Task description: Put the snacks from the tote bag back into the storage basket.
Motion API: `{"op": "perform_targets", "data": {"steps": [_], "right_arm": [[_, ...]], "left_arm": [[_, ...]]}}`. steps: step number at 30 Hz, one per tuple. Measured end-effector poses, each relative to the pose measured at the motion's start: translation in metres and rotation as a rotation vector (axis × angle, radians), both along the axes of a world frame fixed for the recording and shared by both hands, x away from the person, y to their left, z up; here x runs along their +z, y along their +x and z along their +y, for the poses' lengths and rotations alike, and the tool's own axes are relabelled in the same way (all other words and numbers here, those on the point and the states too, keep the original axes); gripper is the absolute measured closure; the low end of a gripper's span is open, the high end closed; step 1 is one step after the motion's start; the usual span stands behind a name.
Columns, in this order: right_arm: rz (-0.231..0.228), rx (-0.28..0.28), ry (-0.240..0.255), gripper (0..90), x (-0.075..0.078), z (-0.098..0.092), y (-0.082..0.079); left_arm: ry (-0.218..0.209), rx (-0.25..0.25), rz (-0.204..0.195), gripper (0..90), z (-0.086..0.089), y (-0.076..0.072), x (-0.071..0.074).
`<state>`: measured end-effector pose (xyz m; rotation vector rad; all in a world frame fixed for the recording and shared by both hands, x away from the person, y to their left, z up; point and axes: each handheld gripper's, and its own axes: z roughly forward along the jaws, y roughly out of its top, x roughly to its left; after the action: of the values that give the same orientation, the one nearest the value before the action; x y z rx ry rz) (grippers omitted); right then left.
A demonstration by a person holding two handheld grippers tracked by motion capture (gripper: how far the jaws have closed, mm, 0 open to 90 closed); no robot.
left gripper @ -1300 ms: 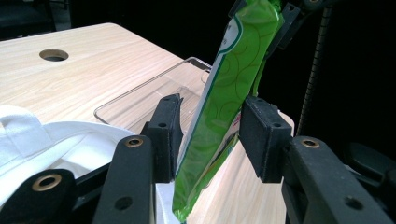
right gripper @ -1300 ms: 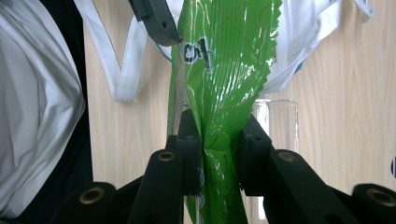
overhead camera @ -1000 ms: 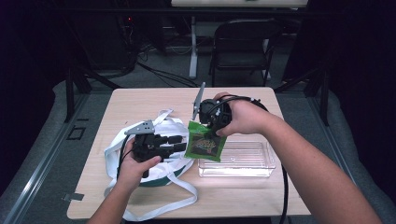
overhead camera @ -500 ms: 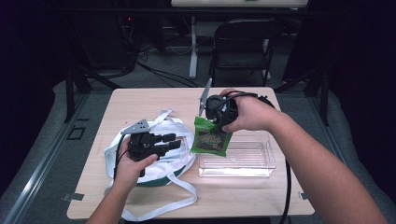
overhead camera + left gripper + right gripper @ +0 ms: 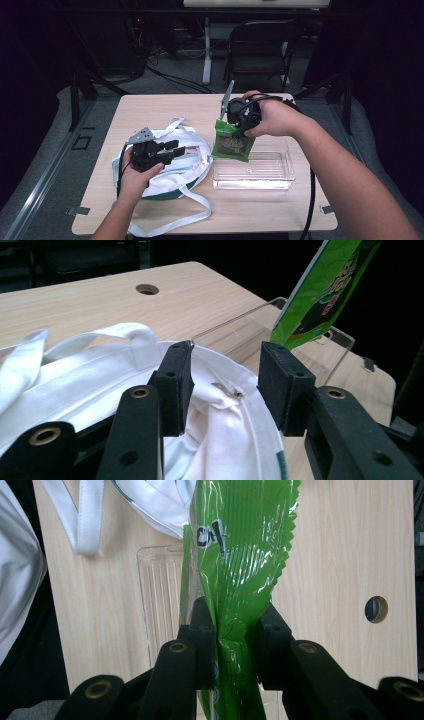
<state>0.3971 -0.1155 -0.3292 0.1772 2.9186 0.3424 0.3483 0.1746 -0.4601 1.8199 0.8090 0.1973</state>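
Note:
A green snack packet (image 5: 232, 143) hangs over the left end of a clear plastic tray (image 5: 252, 186). My right gripper (image 5: 233, 127) is shut on the packet's top edge; in the right gripper view the packet (image 5: 240, 545) is pinched between both pads of that gripper (image 5: 234, 630). A white tote bag (image 5: 165, 176) lies at the table's left. My left gripper (image 5: 173, 147) rests over it, open. Its jaws have just been opening slightly, with bag fabric (image 5: 75, 375) under the gap of the gripper (image 5: 227, 375) and neither pad pressing. Beyond them show the packet (image 5: 325, 290) and tray (image 5: 320, 351).
The wooden table (image 5: 165, 110) has a round cable hole (image 5: 146, 289) near its far edge. A folding chair (image 5: 260, 45) stands behind the table. The bag's straps (image 5: 170, 222) trail to the front edge. A black cable (image 5: 310, 200) hangs from my right gripper.
The packet has shifted slightly up and to the right with my right gripper, and now hangs more upright over the tray's left end. My left hand has stayed almost still.

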Motion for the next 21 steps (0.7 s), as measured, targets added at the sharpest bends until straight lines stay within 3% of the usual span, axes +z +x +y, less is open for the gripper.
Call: {"op": "perform_targets", "data": {"steps": [10,21], "right_arm": [[-0.016,-0.007,-0.035,73.8,-0.005,-0.004,0.006],[-0.026,-0.009,-0.049,73.8,-0.014,-0.006,0.010]], "left_arm": [[0.068,0.060,-0.018,54.3,0.006,0.004,-0.006],[0.089,0.102,-0.007,49.7,0.013,0.007,-0.010]]}}
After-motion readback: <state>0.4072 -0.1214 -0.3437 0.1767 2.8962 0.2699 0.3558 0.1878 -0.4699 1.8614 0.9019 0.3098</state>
